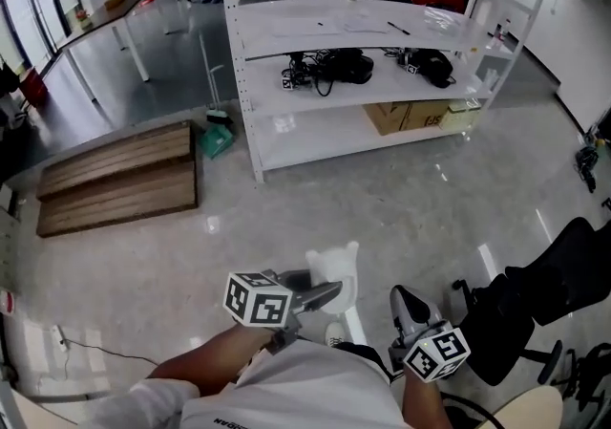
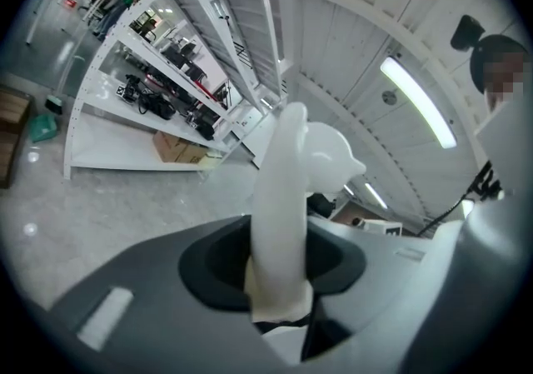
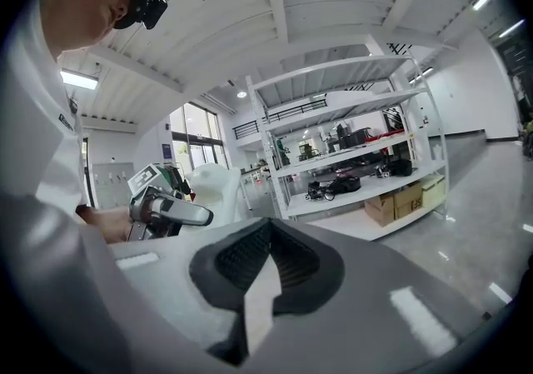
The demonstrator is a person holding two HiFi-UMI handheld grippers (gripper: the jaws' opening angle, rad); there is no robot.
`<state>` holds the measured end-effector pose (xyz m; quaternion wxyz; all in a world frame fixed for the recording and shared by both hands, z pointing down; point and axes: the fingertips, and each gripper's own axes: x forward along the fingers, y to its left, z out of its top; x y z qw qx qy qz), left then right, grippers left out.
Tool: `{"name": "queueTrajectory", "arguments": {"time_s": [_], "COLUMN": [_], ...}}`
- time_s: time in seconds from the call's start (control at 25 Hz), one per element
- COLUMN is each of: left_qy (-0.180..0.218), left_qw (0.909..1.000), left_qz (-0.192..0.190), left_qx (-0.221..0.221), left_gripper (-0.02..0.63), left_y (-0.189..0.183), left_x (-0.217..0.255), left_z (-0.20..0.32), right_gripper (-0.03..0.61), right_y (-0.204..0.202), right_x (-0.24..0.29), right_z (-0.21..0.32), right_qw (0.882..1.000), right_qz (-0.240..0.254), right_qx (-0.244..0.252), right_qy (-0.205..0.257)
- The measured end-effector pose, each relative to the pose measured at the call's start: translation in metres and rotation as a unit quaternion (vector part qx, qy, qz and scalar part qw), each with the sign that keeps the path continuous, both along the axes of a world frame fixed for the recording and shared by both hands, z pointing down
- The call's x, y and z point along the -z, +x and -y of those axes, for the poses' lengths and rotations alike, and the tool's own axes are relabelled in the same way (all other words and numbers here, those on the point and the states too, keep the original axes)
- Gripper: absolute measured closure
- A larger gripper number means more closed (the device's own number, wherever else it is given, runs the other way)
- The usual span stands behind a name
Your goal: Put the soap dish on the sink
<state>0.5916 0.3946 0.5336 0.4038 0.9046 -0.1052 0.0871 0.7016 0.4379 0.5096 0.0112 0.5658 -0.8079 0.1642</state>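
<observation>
The soap dish (image 1: 336, 269) is a white moulded piece with ear-like bumps on top. My left gripper (image 1: 329, 291) is shut on its lower edge and holds it upright in front of the person's body. In the left gripper view the dish (image 2: 287, 189) stands up between the dark pads of the gripper (image 2: 279, 281). My right gripper (image 1: 409, 308) hangs a little to the right of it, shut and holding nothing. The right gripper view shows its own closed jaws (image 3: 268, 260), and to their left the dish (image 3: 212, 189) in the left gripper (image 3: 171, 212). No sink is in view.
A white shelf rack (image 1: 382, 64) with cables and cardboard boxes (image 1: 410, 115) stands ahead. A wooden pallet (image 1: 119, 179) lies on the grey floor at the left. A black office chair (image 1: 535, 303) is close on the right. A long table (image 1: 115, 11) stands far left.
</observation>
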Motion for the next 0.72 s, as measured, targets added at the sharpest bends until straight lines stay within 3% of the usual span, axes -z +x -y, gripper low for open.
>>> {"name": "queueTrajectory", "arguments": {"time_s": [0.4, 0.72], "left_qy": [0.005, 0.0], "left_qw": [0.9947, 0.9846], "left_qz": [-0.004, 0.006], "left_qx": [0.103, 0.175], "left_gripper": [0.451, 0.452], "left_y": [-0.007, -0.02], "left_x": [0.012, 0.01], "left_z": [0.033, 0.04], "right_gripper": [0.577, 0.577], "right_y": [-0.004, -0.013], "right_x": [0.008, 0.005], "right_z": [0.058, 0.077], "right_qw": [0.994, 0.984], "right_qz": [0.004, 0.013], "right_qx": [0.107, 0.176], "right_qy": [0.008, 0.006]}}
